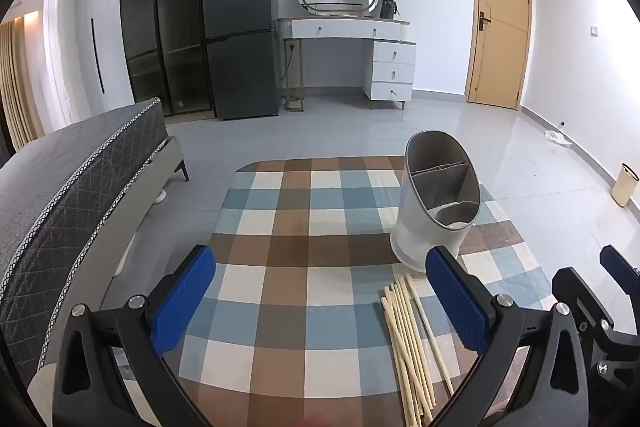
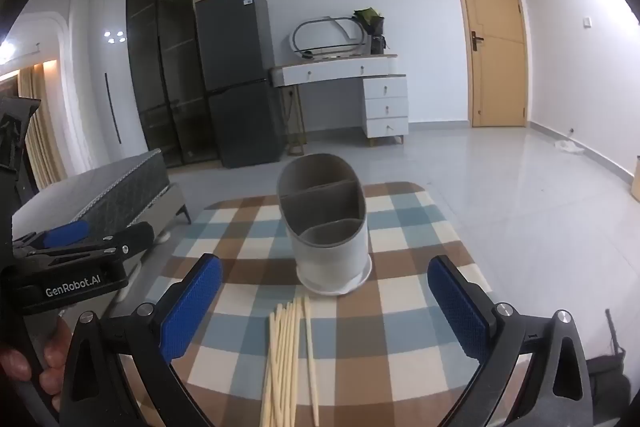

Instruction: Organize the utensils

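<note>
The chopsticks [image 2: 290, 355] are seen lying on the checked table [image 2: 404, 311] with their long axis pointed toward the holder [image 2: 326, 223], squarely between the fully spread, empty right tool [image 2: 325, 311], while the equally wide, empty left tool [image 1: 320, 301] is set off to their left.

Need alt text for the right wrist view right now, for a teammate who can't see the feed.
The right gripper hangs open and empty over a checked tablecloth, with a loose bundle of pale chopsticks lying between its blue pads. Just beyond stands an upright white utensil holder with grey dividers, nothing visible inside. The left gripper shows at the left edge, with fingers on its handle.
</note>
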Demonstrator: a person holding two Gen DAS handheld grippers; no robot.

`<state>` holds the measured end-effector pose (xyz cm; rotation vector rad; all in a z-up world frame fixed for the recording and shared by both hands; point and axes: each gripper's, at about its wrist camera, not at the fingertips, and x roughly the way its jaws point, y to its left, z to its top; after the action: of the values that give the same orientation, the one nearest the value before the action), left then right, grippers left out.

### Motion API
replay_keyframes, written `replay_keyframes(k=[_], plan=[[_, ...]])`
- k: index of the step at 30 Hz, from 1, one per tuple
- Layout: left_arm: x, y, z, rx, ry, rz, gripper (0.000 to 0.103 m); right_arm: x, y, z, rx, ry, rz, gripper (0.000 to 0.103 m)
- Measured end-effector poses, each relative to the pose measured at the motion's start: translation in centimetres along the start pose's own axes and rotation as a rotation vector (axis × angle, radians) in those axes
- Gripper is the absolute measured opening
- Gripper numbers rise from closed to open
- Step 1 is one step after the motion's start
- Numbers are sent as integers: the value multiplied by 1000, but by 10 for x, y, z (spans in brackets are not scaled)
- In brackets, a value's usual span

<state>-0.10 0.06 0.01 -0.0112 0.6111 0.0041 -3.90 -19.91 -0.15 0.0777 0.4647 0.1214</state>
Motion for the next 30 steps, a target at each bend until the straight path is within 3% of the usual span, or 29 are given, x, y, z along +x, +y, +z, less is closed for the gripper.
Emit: replay_keyframes(k=[30], plan=[[5,-4,-3,4,28,-10,102,-7,1,5,-1,-6,-14,103]])
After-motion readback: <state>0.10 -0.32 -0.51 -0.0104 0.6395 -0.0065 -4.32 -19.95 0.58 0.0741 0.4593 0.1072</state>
